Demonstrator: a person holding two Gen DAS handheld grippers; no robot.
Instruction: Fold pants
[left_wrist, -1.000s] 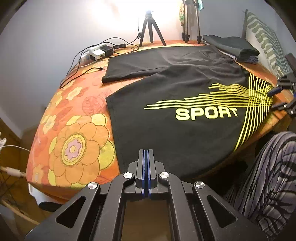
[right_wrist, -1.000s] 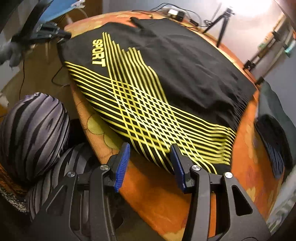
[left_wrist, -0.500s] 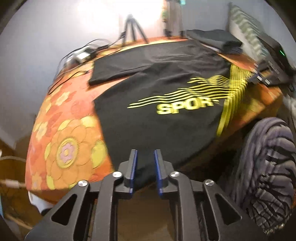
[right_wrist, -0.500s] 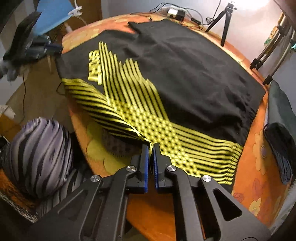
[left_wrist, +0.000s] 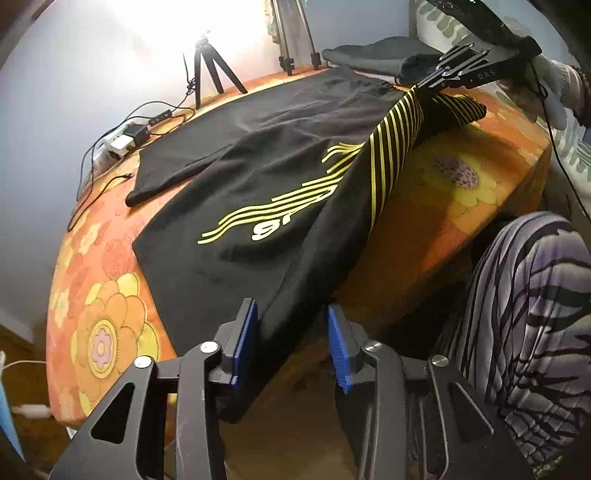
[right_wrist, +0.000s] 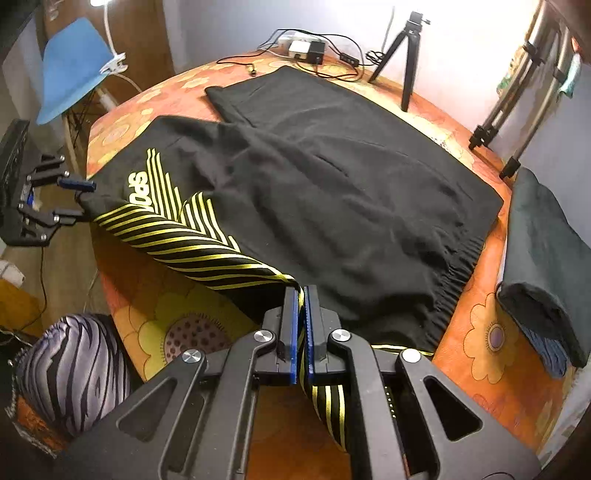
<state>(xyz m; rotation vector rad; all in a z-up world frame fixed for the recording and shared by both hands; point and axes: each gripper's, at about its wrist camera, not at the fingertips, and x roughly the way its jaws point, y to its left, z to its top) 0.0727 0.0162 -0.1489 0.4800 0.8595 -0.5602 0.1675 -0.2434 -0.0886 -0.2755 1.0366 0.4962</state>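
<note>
Black pants with yellow stripes and a "SPORT" print lie spread on the orange flowered table; they also show in the right wrist view. My right gripper is shut on the striped waist corner of the pants and holds it lifted off the table; it also shows at the upper right of the left wrist view. My left gripper is open, its blue pads on either side of the near leg hem; it also shows in the right wrist view.
A folded dark garment lies on the table's right end. A small tripod, a power strip with cables and light-stand legs stand along the far edge. The person's striped legs are at the near edge.
My right gripper has lifted the striped waist corner up and inward, folding the fabric over. My left gripper has opened wider around the leg hem.
</note>
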